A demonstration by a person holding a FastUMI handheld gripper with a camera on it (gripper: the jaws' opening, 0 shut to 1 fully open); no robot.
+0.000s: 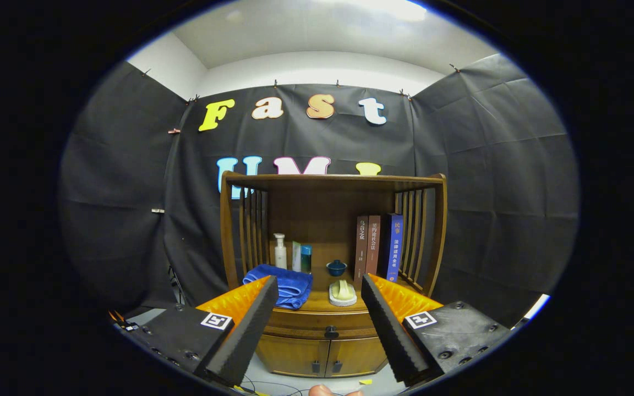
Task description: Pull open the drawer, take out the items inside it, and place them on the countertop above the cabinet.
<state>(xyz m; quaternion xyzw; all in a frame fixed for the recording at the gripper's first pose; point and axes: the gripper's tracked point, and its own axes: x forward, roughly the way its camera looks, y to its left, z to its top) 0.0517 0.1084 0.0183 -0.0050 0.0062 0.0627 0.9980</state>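
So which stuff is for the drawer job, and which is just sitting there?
For the job: drawer, its knob, countertop, open gripper.

Just sitting there: blue towel, soap dish, blue bowl, pump bottle, books.

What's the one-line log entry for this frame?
phase: approach | gripper: open, holding nothing | drawer: closed, knob between fingers, beyond them | countertop: towel, soap dish
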